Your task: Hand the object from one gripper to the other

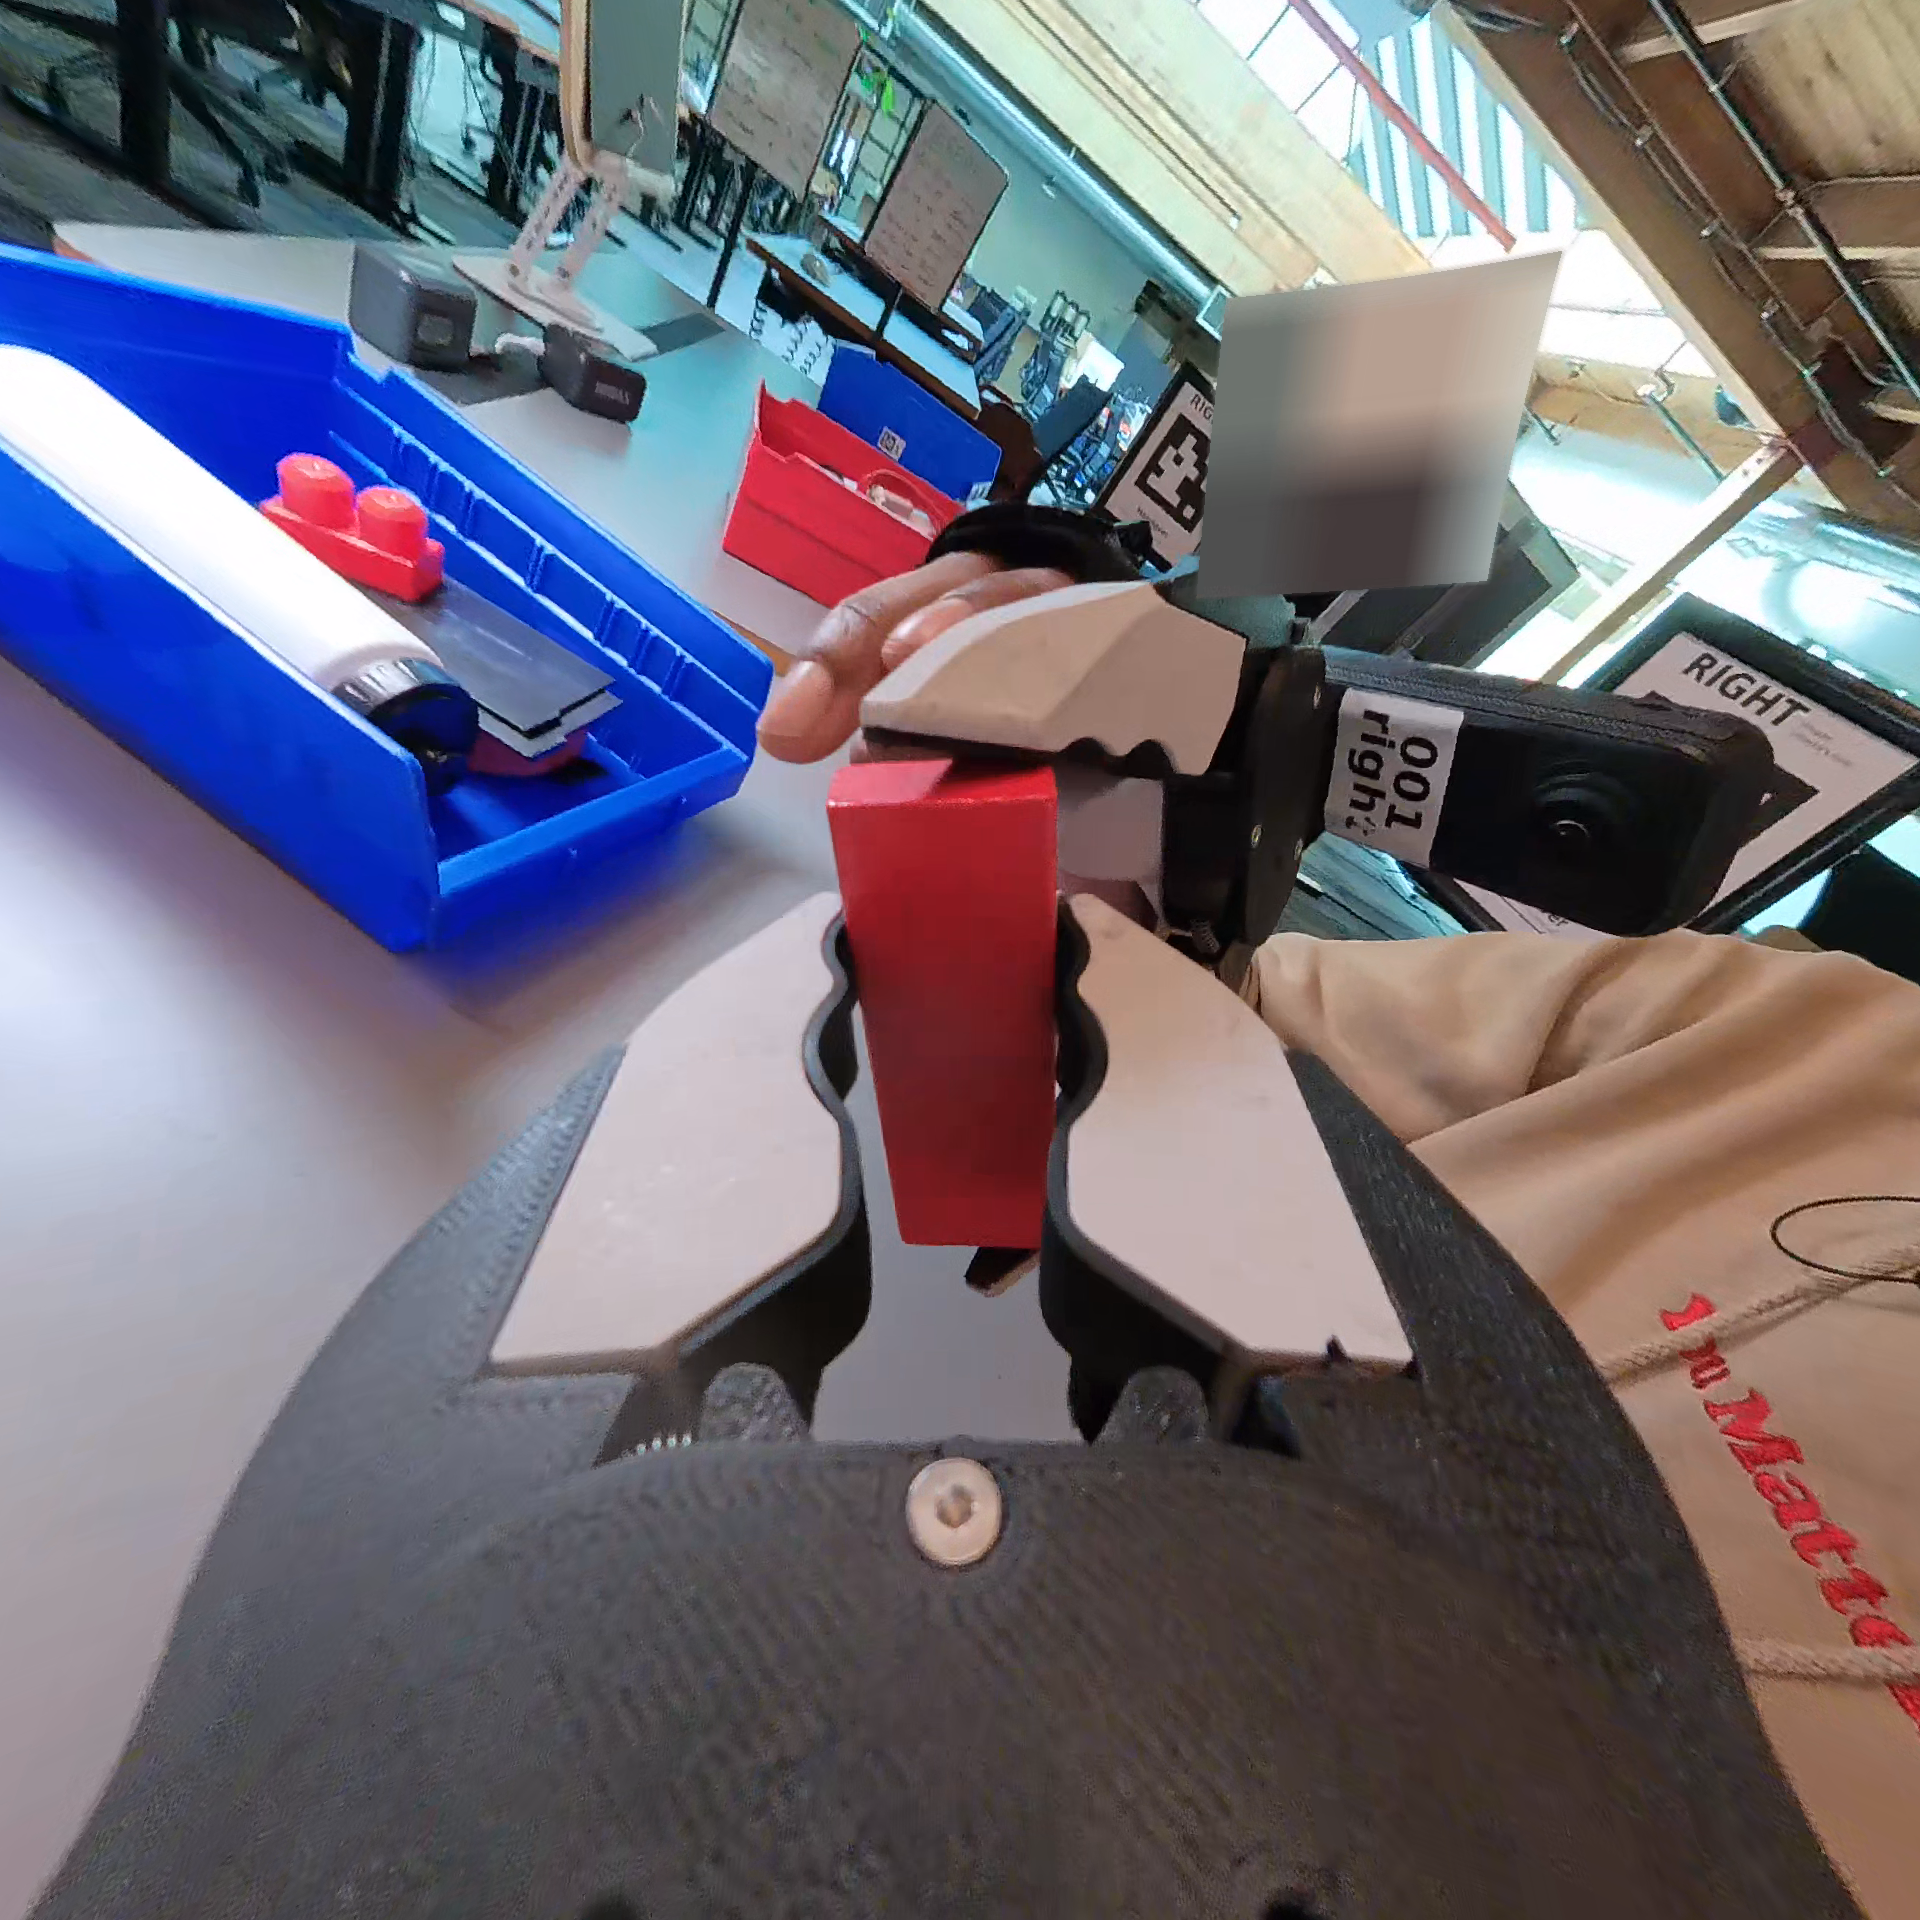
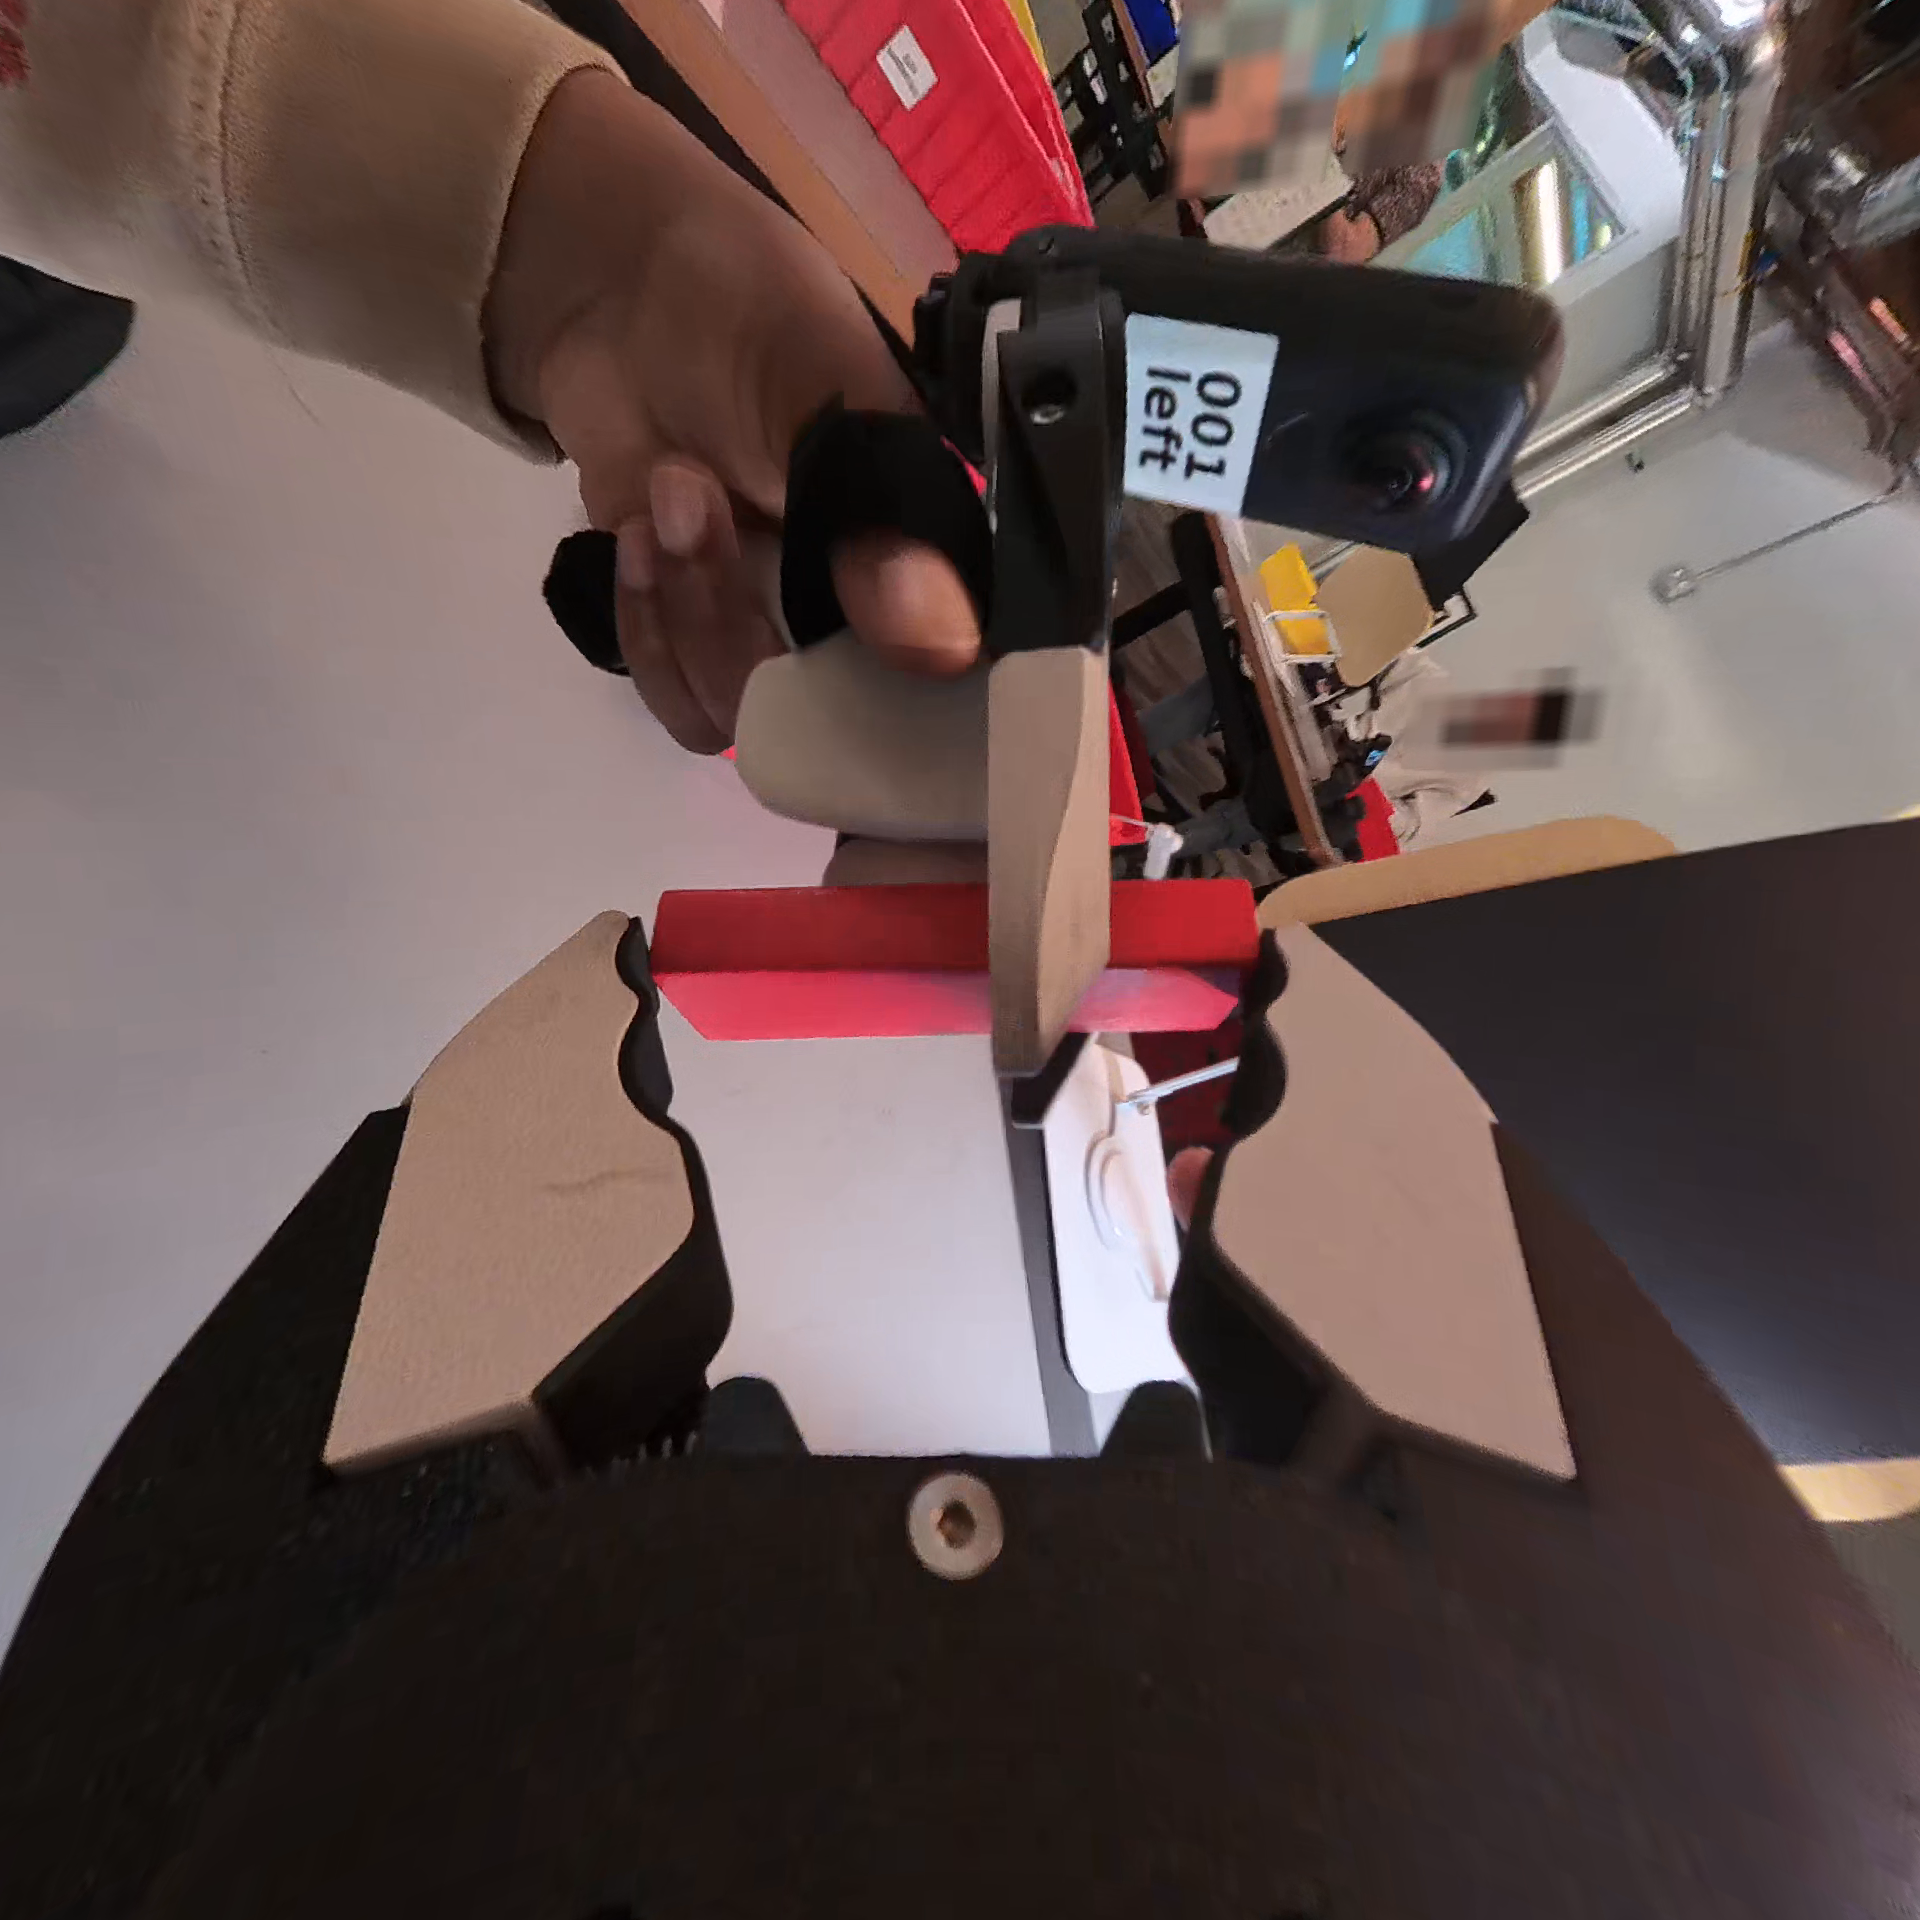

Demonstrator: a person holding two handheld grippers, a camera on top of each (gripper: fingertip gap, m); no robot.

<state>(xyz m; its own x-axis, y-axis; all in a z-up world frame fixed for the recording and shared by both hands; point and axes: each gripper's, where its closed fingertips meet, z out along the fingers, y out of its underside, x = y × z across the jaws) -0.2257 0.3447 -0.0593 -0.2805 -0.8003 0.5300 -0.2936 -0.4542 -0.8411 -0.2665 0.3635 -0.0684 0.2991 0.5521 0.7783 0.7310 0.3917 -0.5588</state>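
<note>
The left gripper [image 1: 951, 1029] pinches the red block [image 1: 951, 997] across its thin sides, up in the air above the table [image 1: 208, 1091]. In the left wrist view the block's long side points away from the camera, toward the right gripper [image 2: 951, 987]. In the right wrist view the block lies sideways, and the right fingers are spread at its two ends. They look like they touch the ends, but I cannot tell if they squeeze yet. So both grippers are at the block. One left finger covers the block's middle there, and the left jaws hide the block's near end.
</note>
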